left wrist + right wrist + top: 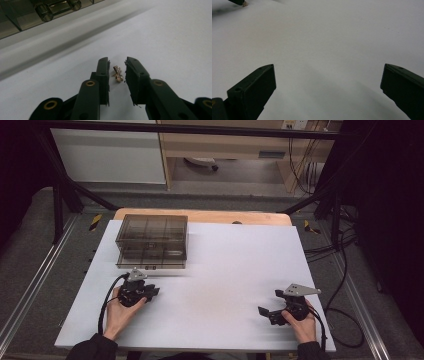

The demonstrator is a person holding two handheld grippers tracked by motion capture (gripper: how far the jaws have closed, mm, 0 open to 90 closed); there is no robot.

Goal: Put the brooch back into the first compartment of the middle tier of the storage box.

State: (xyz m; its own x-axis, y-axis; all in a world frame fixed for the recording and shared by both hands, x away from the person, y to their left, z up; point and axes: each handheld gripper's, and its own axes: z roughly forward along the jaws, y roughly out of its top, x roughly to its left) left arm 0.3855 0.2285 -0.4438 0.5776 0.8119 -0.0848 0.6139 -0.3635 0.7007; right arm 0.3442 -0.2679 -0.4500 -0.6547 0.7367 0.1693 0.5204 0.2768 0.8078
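High view, left to right. Upper left of centre: a smoky clear compartment box (152, 241) standing on the white table (220, 270), divided into cells; contents not legible at this size. Its front edge, with what looks like a hinge or latch barrel, runs across the upper left of the left gripper view (47, 10). Just below the box, lower left of the frame, the left gripper (150, 292) rests low over the table in the person's left hand (117, 312). In its own view (117, 72), the jaws stand a narrow gap apart, and between them lies a small gold-coloured trinket (118, 74), lumpy, with glinting stones, possibly an earring or charm. It appears to lie on the table, touching neither pad (103, 75); so the claw is parted around it, not yet clamped. Judgement on handling: very light, rigid metal, small and irregular, likely to skid on the smooth surface or pop sideways if pinched off-centre; any thin post or setting may bend. Best hold seems across the bulkiest middle part, pad tips squarely on either side, closing slowly. Lower right of the high view: the right gripper (267, 312) in the right hand (302, 325), well apart from the box and trinket. Its own view (328, 82) shows the jaws spread wide over bare table, grasping nothing.
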